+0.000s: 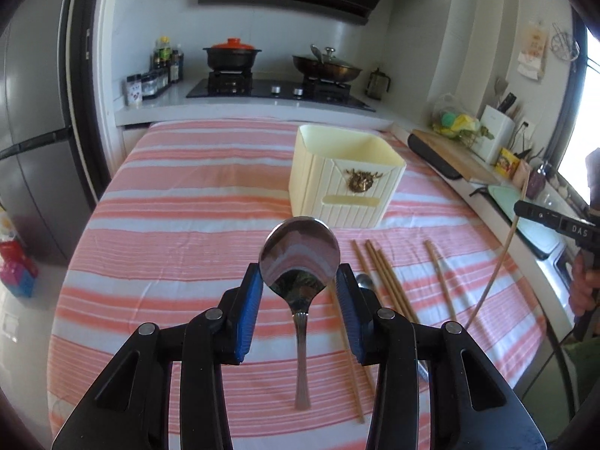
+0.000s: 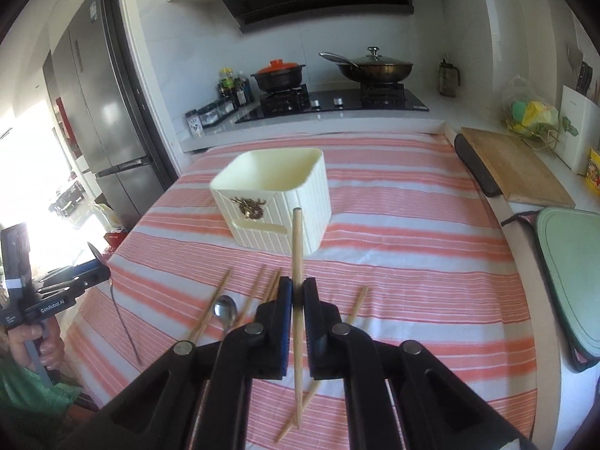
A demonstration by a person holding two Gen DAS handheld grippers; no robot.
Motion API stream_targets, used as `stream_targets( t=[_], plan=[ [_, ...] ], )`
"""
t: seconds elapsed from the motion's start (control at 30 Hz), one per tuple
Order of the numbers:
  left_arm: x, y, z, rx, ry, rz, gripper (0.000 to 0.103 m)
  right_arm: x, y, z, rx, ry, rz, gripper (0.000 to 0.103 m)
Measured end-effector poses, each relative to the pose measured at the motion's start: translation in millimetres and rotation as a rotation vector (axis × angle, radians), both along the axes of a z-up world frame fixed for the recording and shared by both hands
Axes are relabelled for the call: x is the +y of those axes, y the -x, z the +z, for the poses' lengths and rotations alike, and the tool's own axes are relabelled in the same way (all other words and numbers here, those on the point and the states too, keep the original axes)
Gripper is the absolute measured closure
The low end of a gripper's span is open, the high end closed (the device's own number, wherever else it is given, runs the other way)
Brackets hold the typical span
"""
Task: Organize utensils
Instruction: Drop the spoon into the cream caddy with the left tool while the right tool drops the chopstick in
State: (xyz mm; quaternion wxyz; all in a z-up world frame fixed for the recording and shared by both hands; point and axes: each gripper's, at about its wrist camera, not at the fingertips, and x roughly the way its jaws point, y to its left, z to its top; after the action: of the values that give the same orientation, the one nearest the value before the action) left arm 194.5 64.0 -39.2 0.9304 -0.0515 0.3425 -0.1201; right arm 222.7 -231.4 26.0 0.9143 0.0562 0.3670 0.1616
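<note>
Bright daylight, blown-out window glare at sides; fisheye-bent edges, dark corner vignette.

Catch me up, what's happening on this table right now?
A person is sorting utensils with two handheld grippers. The left gripper holds a large metal spoon by its bowl, handle hanging down. The right gripper is shut on one wooden chopstick, held upright. Both are lifted in front of the cream holder, which looks empty. Several more chopsticks and a small spoon lie on the striped cloth.
</note>
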Motion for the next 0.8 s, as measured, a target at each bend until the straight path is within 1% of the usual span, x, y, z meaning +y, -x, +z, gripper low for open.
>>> stream_targets(
  t=[0.17,0.33,0.5,0.67,0.73,0.8],
  plan=[
    [5.4,-3.6,22.9,-0.03,0.042,-0.012,0.063,7.0,0.5,24.8,-0.082,0.0,-0.001,0.097],
    [12.6,-23.1,58.0,-0.059,0.083,-0.031,0.063,14.0,-23.2,54.1,-0.13,-0.01,0.008,0.097],
    [19.7,-55.8,109.5,-0.117,0.125,-0.033,0.063,24.5,-58.8,94.9,-0.225,-0.016,0.016,0.097],
    [6.3,-100.5,157.0,-0.2,0.134,-0.023,0.063,43.1,-101.4,129.5,-0.316,-0.031,0.023,0.097],
    [-2.7,-118.7,166.1,-0.227,0.136,-0.021,0.063,51.1,-118.6,134.5,-0.356,-0.022,0.019,0.097],
    [-15.2,-141.1,166.1,-0.233,0.125,-0.019,0.063,58.1,-136.4,131.2,-0.379,-0.011,0.018,0.097]
  ],
)
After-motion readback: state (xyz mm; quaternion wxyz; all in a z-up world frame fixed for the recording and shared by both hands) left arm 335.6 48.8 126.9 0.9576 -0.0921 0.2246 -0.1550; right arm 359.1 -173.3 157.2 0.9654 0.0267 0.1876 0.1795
